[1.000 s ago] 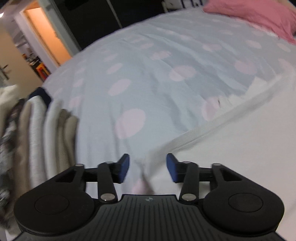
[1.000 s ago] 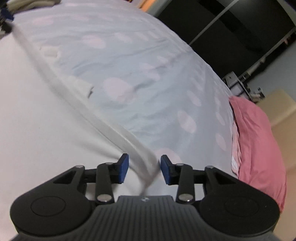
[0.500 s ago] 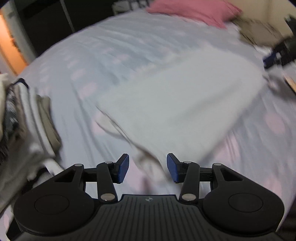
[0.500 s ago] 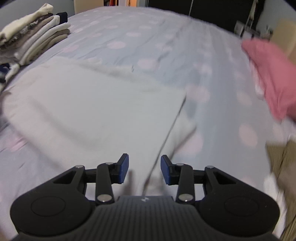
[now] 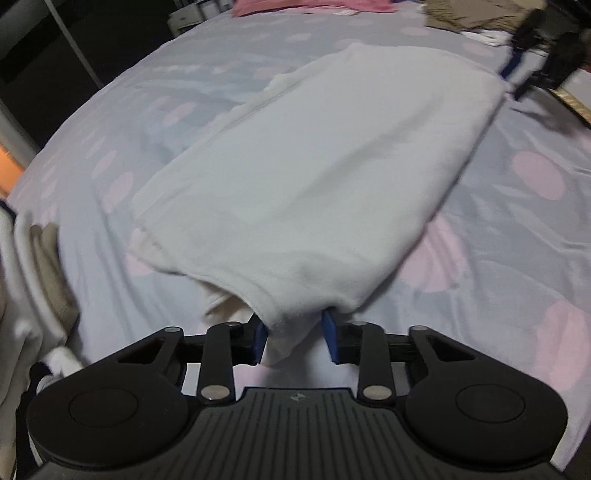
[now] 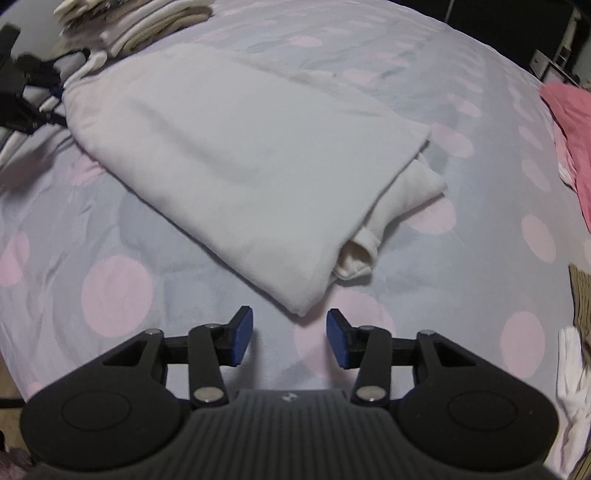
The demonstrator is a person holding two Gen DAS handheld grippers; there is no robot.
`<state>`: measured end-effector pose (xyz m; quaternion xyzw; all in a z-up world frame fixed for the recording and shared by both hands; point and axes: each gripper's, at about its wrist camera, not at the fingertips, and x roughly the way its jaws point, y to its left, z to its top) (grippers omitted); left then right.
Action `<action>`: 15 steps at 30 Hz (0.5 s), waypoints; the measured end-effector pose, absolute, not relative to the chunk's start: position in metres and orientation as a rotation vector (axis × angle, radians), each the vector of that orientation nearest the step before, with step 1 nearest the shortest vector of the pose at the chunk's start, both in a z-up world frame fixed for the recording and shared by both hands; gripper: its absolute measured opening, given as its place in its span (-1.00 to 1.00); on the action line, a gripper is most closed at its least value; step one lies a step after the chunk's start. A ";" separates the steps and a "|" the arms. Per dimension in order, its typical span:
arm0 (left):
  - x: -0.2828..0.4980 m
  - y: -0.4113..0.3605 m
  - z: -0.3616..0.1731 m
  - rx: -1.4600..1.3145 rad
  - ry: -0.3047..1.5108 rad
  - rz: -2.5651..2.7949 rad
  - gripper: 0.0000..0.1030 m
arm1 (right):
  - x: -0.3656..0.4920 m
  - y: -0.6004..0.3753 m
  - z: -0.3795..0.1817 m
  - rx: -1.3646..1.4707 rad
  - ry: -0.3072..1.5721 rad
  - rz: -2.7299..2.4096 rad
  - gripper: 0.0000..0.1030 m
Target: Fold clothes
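Left wrist view: the left gripper (image 5: 294, 338) is closing, with a corner of the white garment (image 5: 314, 177) bunched between its blue pads. Across the bed, the right gripper (image 6: 290, 336) is spreading, nothing between its pads, the garment's near corner just ahead. Already folded over, the garment lies on the spotted bedsheet (image 6: 118, 288) beside the stack of folded clothes (image 6: 140, 22). Next probably comes another fold: both corners gripped and carried across together.

The white garment (image 5: 314, 177) was soft, matt, fleecy cloth. The bedsheet (image 6: 122, 258) beneath was smooth, thin fabric, faintly wrinkled. The left gripper (image 5: 295, 341) looked like matt black plastic with ribbing, shiny metal pivots and blue rubbery pads (image 5: 330, 336).
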<state>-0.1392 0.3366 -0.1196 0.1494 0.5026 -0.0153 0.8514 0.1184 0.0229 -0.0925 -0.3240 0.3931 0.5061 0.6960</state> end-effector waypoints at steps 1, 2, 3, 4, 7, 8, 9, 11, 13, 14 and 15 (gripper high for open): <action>-0.141 0.335 -0.120 0.317 1.060 -0.041 -0.68 | 0.120 0.025 -0.092 -0.723 0.870 1.127 -0.07; -0.142 0.335 -0.121 0.313 1.067 -0.044 -0.74 | 0.121 0.028 -0.092 -0.723 0.863 1.125 -0.10; -0.143 0.335 -0.122 0.309 1.075 -0.047 -0.84 | 0.124 0.030 -0.093 -0.712 0.866 1.123 -0.15; -0.146 0.336 -0.123 0.296 1.084 -0.047 -0.87 | 0.126 0.032 -0.094 -0.708 0.881 1.121 -0.37; -0.151 0.348 -0.125 0.227 1.128 -0.030 -0.92 | 0.129 0.034 -0.096 -0.729 0.905 1.094 -0.83; -0.154 0.352 -0.126 0.210 1.142 -0.022 -0.92 | 0.131 0.033 -0.096 -0.723 0.919 1.088 -0.84; -0.158 0.354 -0.128 0.204 1.153 -0.015 -0.93 | 0.132 0.032 -0.096 -0.711 0.937 1.083 -0.84; -0.162 0.358 -0.130 0.193 1.177 0.010 -0.93 | 0.134 0.030 -0.098 -0.710 0.954 1.070 -0.84; -0.164 0.361 -0.130 0.181 1.187 0.040 -0.92 | 0.134 0.027 -0.098 -0.707 0.970 1.044 -0.84; -0.165 0.361 -0.129 0.171 1.191 0.055 -0.92 | 0.134 0.026 -0.097 -0.705 0.977 1.030 -0.86; -0.166 0.361 -0.127 0.162 1.200 0.061 -0.92 | 0.134 0.024 -0.098 -0.711 0.992 1.008 -0.88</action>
